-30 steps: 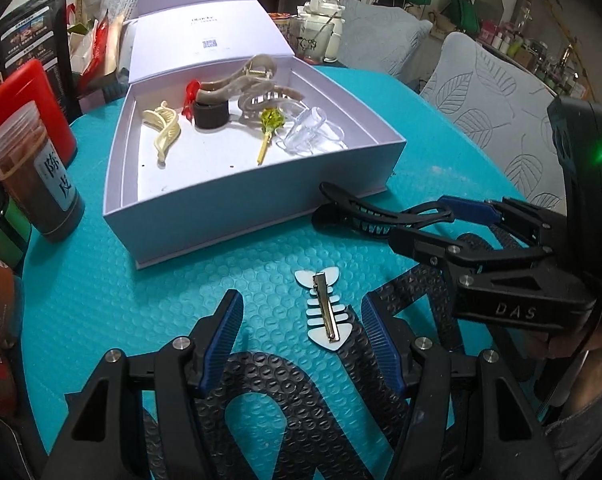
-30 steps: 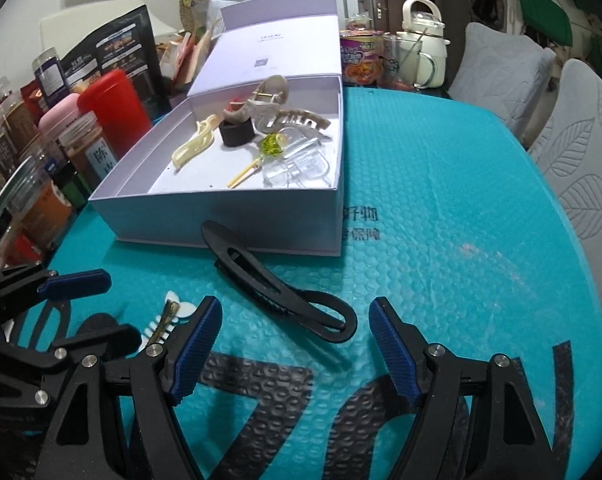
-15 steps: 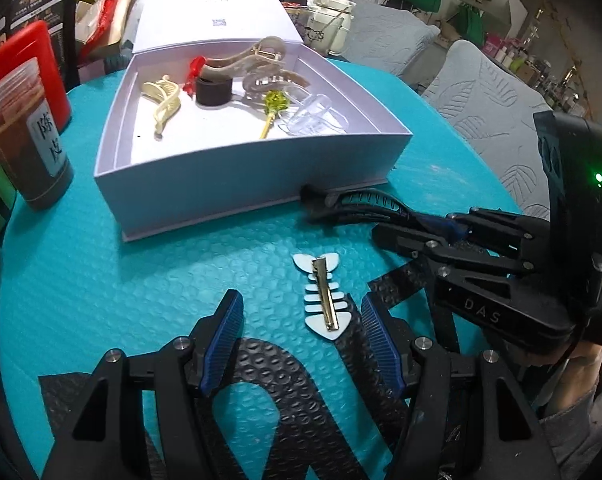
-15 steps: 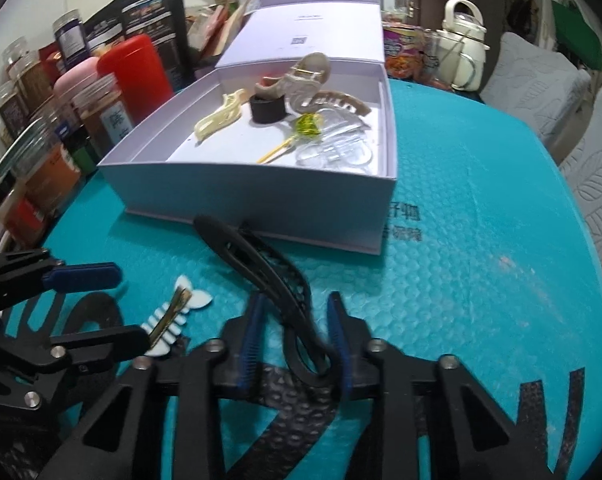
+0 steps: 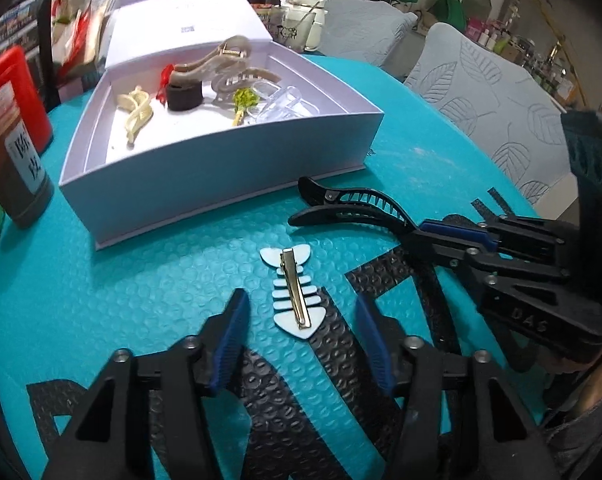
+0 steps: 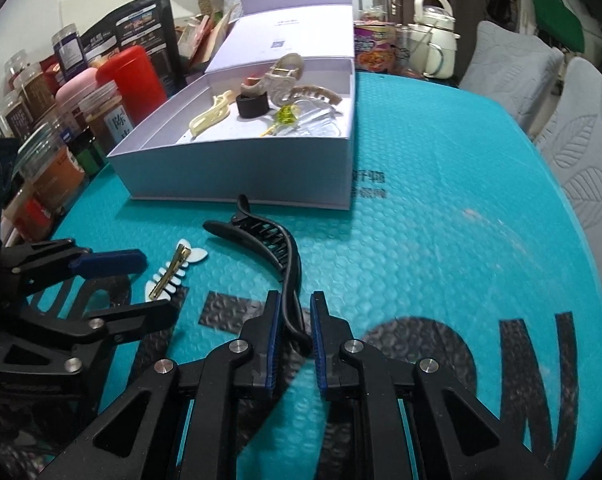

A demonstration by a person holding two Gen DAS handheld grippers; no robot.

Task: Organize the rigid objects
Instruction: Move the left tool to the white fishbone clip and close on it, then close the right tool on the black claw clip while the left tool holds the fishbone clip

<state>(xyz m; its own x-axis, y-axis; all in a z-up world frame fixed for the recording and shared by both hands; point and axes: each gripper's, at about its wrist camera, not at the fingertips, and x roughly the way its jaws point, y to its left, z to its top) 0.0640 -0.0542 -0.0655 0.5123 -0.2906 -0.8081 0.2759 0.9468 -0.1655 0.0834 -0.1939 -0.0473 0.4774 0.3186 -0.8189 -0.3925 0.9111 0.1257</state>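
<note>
My right gripper [image 6: 295, 322] is shut on the handle end of a long black hair clip [image 6: 267, 246] and holds it above the teal mat, its beak toward the box; the gripper [image 5: 429, 234] and clip [image 5: 353, 208] also show in the left wrist view. My left gripper [image 5: 301, 320] is open and straddles a white fishbone hair clip [image 5: 293, 292] that lies flat on the mat, seen too in the right wrist view [image 6: 173, 274]. An open lavender box [image 5: 221, 184] behind holds several hair accessories.
Jars and a red canister [image 6: 135, 80] crowd the table's left edge beside the box [image 6: 241, 176]. A white kettle [image 6: 433, 40] and a snack cup stand behind the box. Grey cushioned chairs [image 5: 501, 112] sit at the right. The box lid stands open at the back.
My right gripper closed on the black clip's handle and lifted it off the mat, turning it on edge. My left gripper stayed open around the fishbone clip.
</note>
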